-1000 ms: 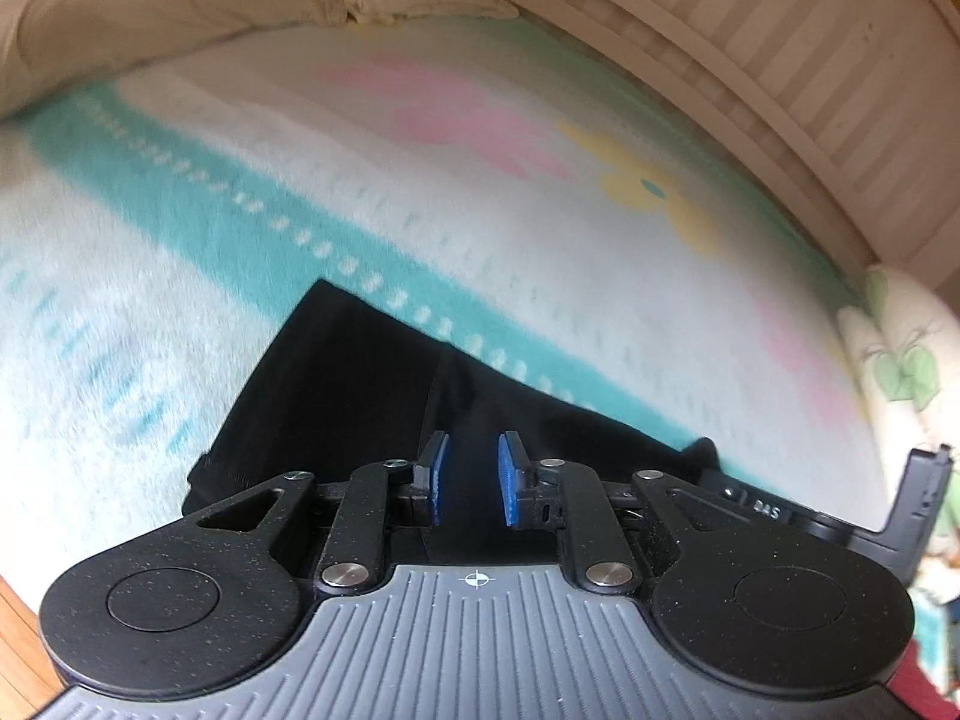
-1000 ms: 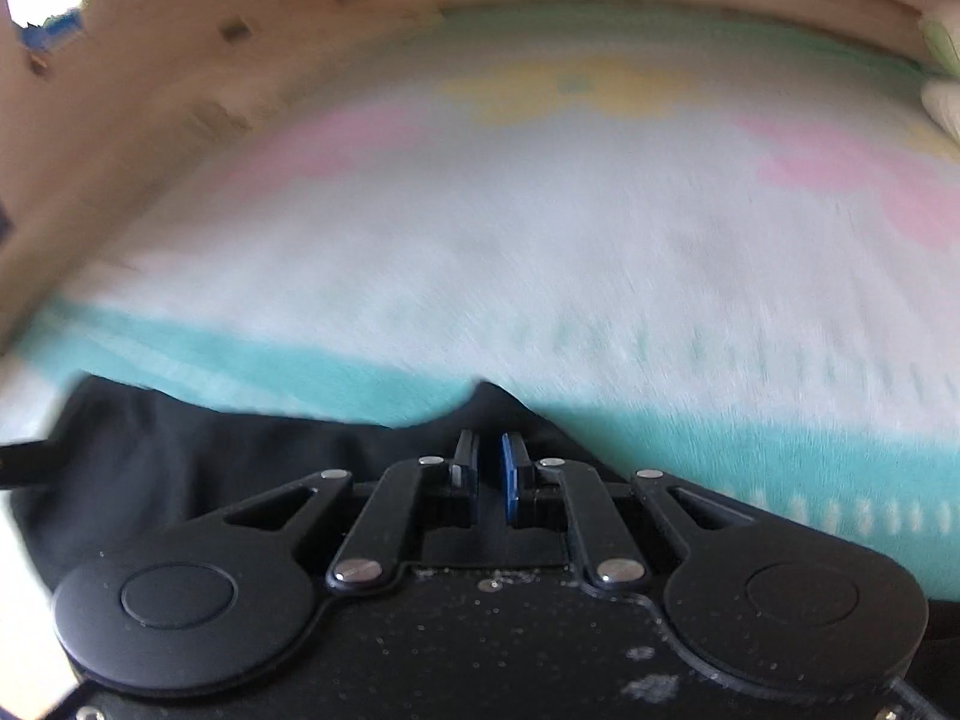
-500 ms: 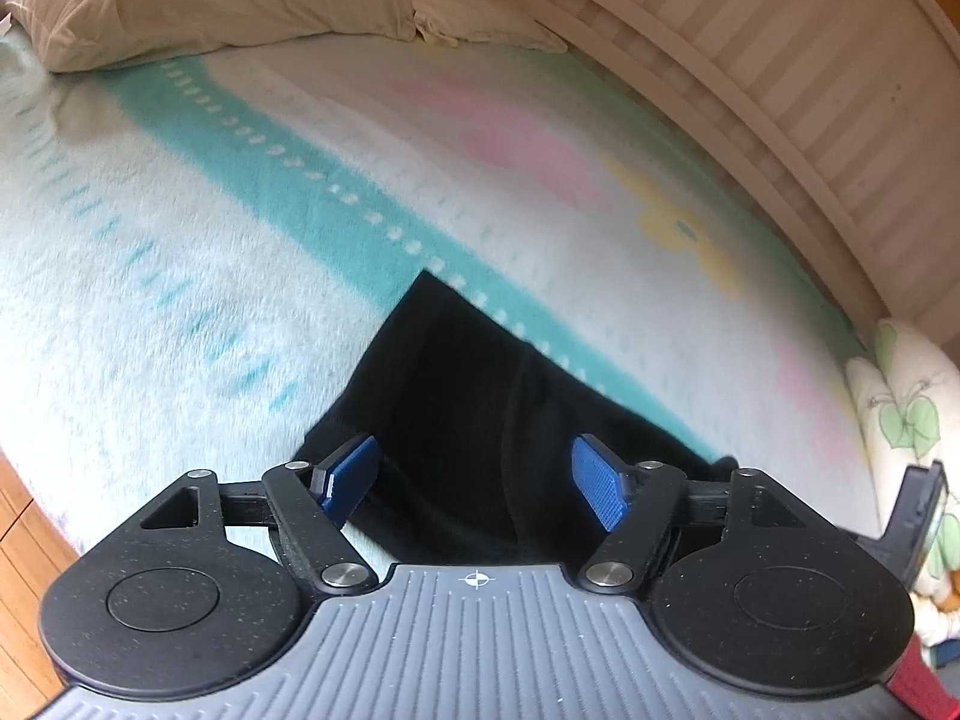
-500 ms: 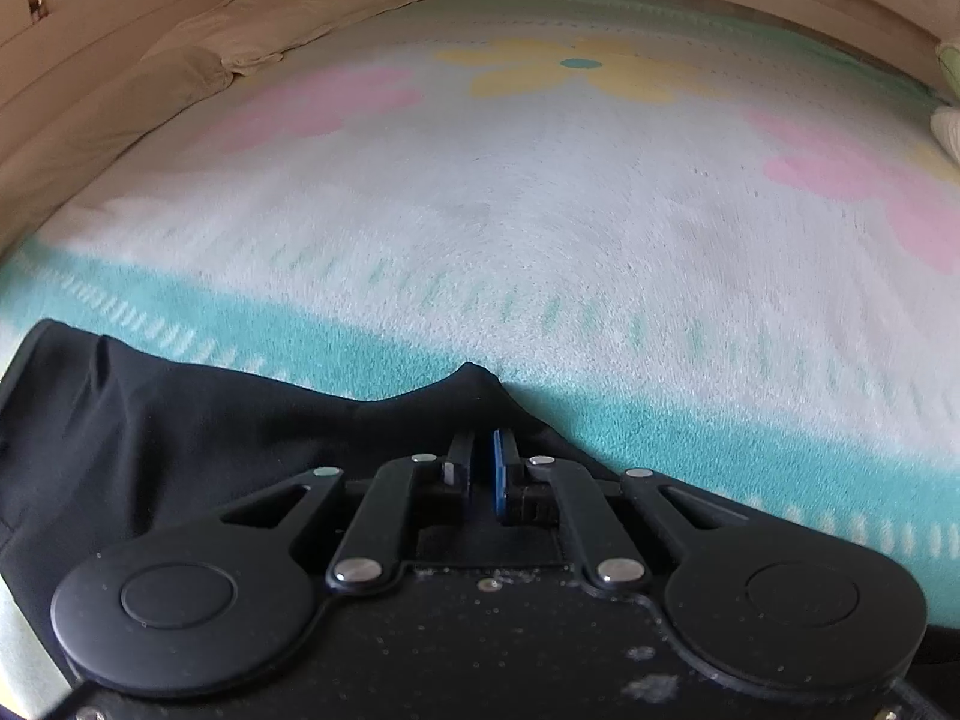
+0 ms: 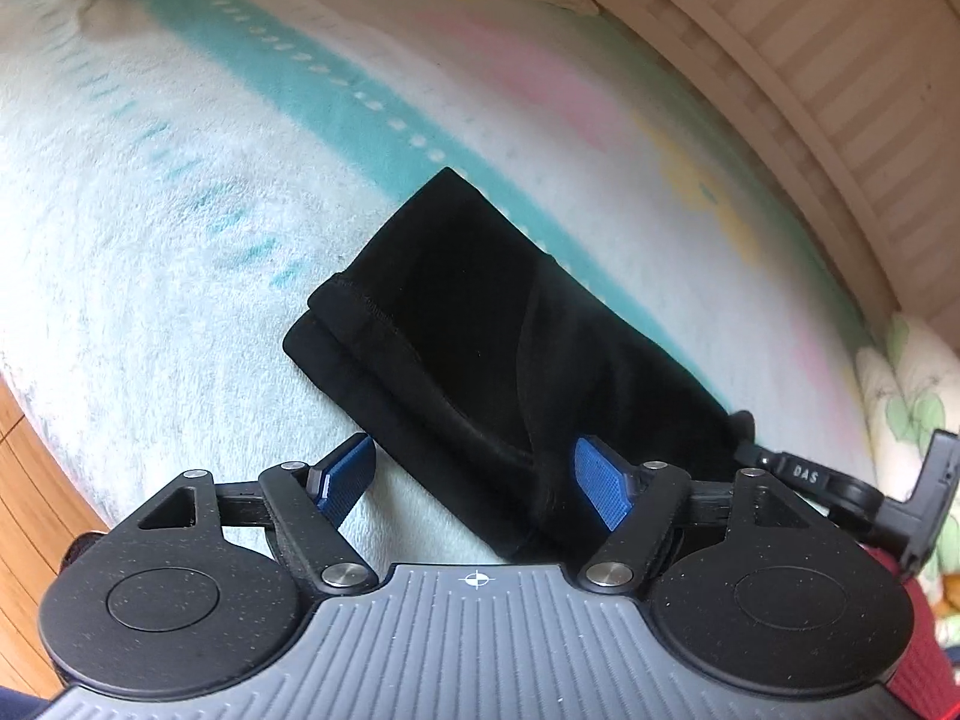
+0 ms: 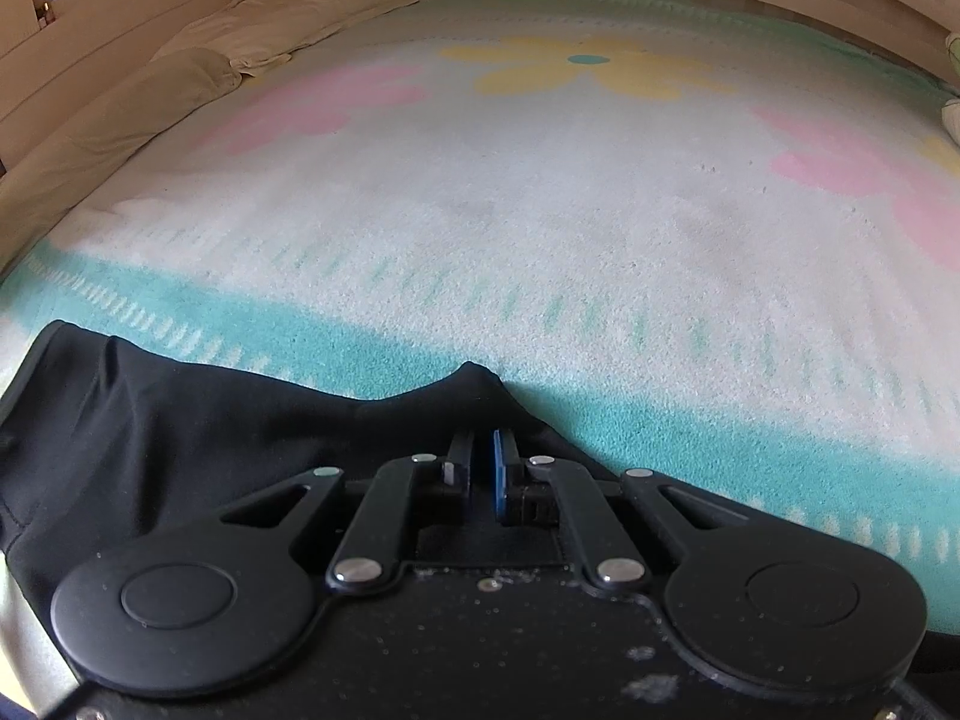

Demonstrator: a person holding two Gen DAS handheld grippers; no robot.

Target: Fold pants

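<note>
While the black pants (image 5: 498, 324) are lying folded on the near blanket (image 5: 150, 252), they are being pinched at the right end by the right gripper (image 6: 483, 468) (left gripper (image 5: 474, 480) spread apart); release is seemingly being called for next.

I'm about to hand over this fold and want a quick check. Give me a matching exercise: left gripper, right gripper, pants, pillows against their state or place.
Things:
1. left gripper
2. right gripper
3. pants
4. pillows

States or places:
a. beige, along the far edge of the blanket
b. fingers spread wide, holding nothing
c. black, folded flat
d. fingers closed on cloth

Pairs: 1-b, 2-d, 3-c, 4-a
</note>
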